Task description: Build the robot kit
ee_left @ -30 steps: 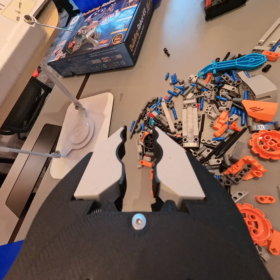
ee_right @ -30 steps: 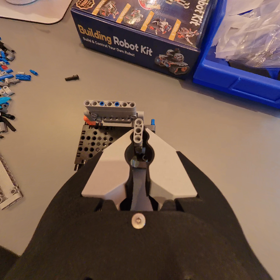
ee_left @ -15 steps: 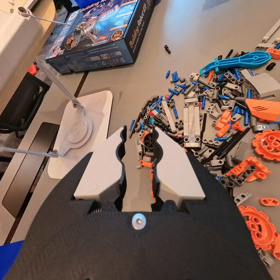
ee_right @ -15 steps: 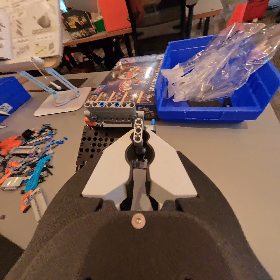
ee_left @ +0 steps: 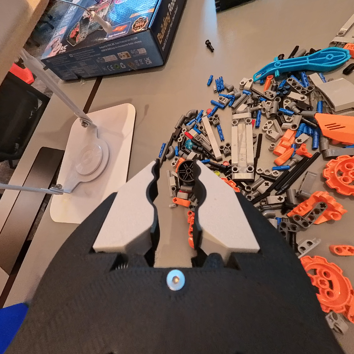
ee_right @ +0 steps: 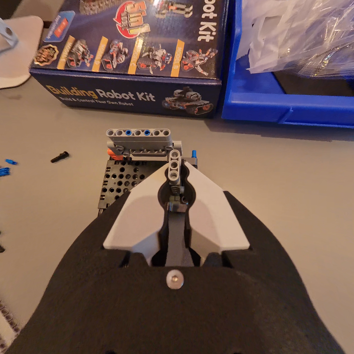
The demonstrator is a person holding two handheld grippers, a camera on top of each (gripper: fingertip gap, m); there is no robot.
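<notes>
- Right wrist view: the right gripper (ee_right: 177, 162) has its jaws clenched on a part-built assembly (ee_right: 138, 153), pinching an upright grey three-hole beam (ee_right: 174, 165) at the model's near right corner. Gripping that post appears to let the whole model be carried or steadied as one piece.
- The assembly's black perforated base plate (ee_right: 122, 182) runs out to the left of the jaws; a grey beam with two blue pins (ee_right: 138, 132) caps its far end, with an orange piece at the left corner. Whether it rests on the grey tabletop (ee_right: 268, 182) or hangs just above it cannot be told.
- Beyond it lie a dark blue kit box (ee_right: 134, 92) and, just beside that, a blue bin (ee_right: 287, 109) holding crumpled clear bags (ee_right: 298, 38). A lone black pin (ee_right: 59, 156) lies apart to the left.
- Left wrist view: the left gripper (ee_left: 176, 166) is held over the near edge of a heap of loose parts (ee_left: 258, 134) with its jaws released and nothing between them. A small black wheel (ee_left: 186, 170) lies just beyond the gap.
- Orange toothed wheels (ee_left: 341, 174), a turquoise blade-shaped piece (ee_left: 306, 63) and grey beams are spread out flat, likely for picking.
- A white stand base (ee_left: 115, 134) with thin metal arms sits to the left.
</notes>
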